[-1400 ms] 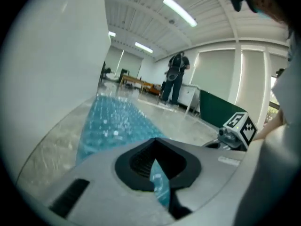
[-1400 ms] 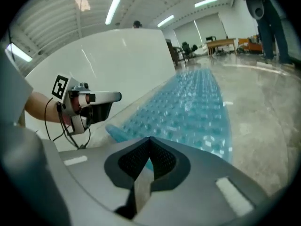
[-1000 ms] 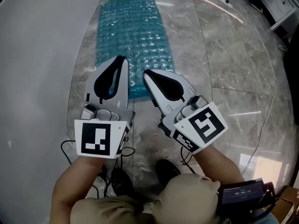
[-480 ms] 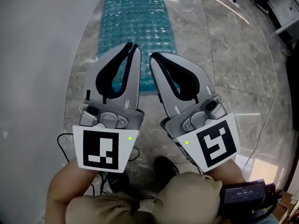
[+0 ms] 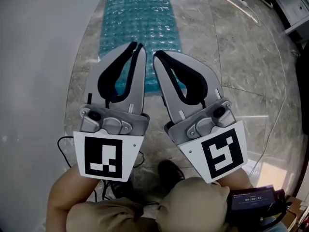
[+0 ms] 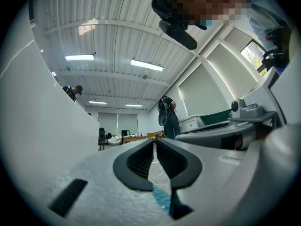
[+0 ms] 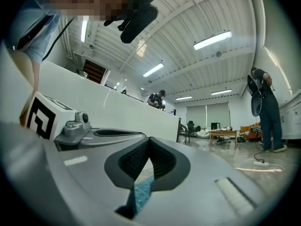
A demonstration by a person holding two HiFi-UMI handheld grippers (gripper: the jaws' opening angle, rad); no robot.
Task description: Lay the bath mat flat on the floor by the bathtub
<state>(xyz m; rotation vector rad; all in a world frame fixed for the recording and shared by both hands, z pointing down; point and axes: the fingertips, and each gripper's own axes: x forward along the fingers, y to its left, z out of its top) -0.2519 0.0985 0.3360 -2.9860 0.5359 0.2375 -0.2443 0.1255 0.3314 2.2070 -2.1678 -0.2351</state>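
Bath mat (image 5: 137,23) lies flat beside the bathtub (image 5: 38,57) in head view; gripper views show only slivers. Left gripper (image 5: 138,47) and right gripper (image 5: 157,55) closed, empty.

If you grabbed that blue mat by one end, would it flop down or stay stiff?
Probably flop: the mat lies thin and flat against the floor, like soft rubber. Its bumpy, shiny surface might feel slippery. It looks light for its length.

Left tool (image 5: 138,46) and right tool (image 5: 157,54) side by side, level — jaws closed, empty
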